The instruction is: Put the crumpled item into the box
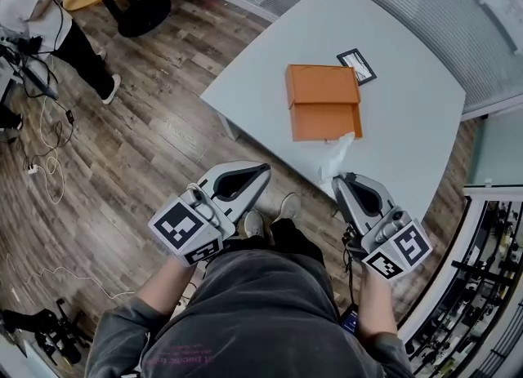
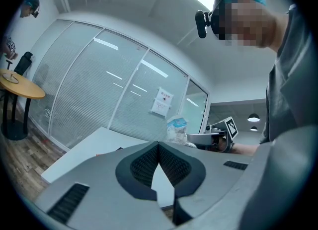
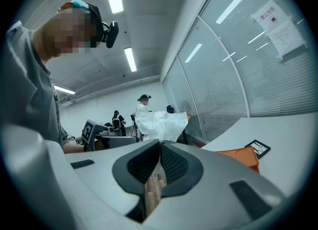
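While the right gripper [image 1: 338, 180] has its jaws clamped on the white crumpled item [image 1: 340, 153], the job looks to be at the carry step. The wad hangs at the desk [image 1: 409, 74] edge, just beside the orange box [image 1: 323, 100] but not in it. The left gripper [image 1: 263, 171] hangs out over the floor, jaws together on nothing. Next move is probably to bring the wad over the box and let go. Can't tell if the box is actually open, so the left one might need to deal with the lid.
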Motion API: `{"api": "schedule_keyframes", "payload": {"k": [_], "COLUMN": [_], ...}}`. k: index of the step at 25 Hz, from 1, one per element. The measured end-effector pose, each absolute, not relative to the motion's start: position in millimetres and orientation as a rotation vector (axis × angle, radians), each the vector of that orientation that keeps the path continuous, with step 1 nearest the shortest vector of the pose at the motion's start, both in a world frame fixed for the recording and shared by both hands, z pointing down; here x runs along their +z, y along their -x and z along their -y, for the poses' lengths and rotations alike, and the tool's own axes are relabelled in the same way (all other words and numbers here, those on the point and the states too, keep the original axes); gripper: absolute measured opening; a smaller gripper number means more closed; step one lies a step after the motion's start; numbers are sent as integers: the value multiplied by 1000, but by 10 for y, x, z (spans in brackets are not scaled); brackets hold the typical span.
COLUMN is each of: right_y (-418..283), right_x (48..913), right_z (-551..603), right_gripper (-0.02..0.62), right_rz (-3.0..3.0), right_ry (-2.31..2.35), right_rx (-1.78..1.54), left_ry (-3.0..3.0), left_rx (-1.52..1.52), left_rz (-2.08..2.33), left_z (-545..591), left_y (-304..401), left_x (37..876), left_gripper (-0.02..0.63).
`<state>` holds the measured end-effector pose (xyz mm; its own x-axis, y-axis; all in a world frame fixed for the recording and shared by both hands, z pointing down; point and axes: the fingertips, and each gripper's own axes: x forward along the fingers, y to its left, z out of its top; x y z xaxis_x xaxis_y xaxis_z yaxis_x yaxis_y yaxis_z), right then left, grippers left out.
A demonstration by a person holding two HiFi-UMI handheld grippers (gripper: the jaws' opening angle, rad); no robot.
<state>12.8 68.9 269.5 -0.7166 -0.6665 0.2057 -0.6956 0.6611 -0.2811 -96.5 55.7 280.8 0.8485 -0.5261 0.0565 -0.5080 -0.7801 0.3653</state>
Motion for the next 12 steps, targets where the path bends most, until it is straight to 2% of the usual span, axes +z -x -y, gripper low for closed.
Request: {"api": "schedule_keyframes", "payload": {"k": [12], "right_y": [-485], "right_x": [2853], "right_z": [-153], "right_gripper": [6], "right_rz": [2820], "right_ry": [-1094], "right_rx": [558], "left_ry": [-2647], "left_rx": [-10], "left_rz": [830], "left_z": [-112], "left_y": [599], "left_x": [2927], "left_gripper": [12]}}
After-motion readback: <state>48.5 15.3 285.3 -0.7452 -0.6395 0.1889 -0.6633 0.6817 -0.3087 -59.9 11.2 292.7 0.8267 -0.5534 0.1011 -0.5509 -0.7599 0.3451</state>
